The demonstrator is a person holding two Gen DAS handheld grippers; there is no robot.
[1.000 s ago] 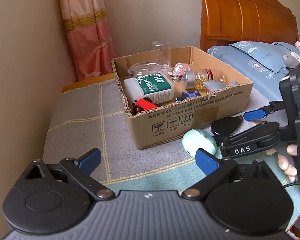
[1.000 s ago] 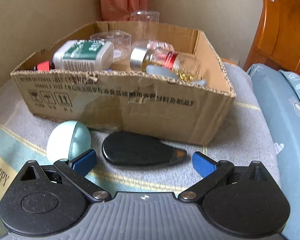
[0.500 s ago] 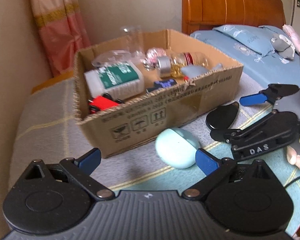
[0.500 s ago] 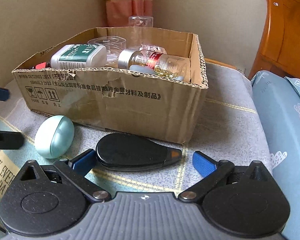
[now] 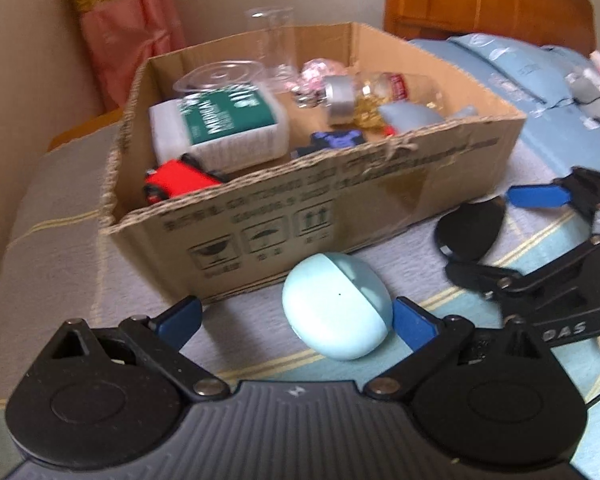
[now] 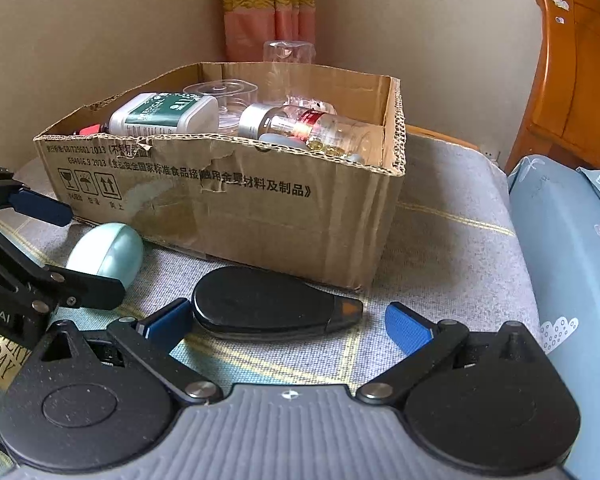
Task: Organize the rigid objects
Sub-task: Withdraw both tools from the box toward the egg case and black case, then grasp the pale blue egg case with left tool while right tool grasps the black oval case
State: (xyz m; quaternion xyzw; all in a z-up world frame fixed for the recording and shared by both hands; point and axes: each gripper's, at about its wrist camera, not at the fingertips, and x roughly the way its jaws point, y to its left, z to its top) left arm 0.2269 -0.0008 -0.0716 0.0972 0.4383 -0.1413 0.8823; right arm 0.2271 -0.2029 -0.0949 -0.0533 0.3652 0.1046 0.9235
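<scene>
Mostly done | cardboard box (image 6: 228,216) already held bottles, toys | left hand-held gripper (image 5: 296,316) wide open, empty, mint egg-shaped case (image 5: 336,304) between its fingers | right hand-held gripper (image 6: 288,322) wide open, empty, black flat case (image 6: 272,308) just ahead | box floor partly hidden, left view blurred

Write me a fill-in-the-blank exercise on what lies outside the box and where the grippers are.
1. The pale blue egg-shaped case lies between the open fingers of the ___ gripper.
2. The black teardrop-shaped case lies in front of the ___ gripper.
3. Both cases lie ___ the cardboard box.

Missing words: left; right; outside
</scene>
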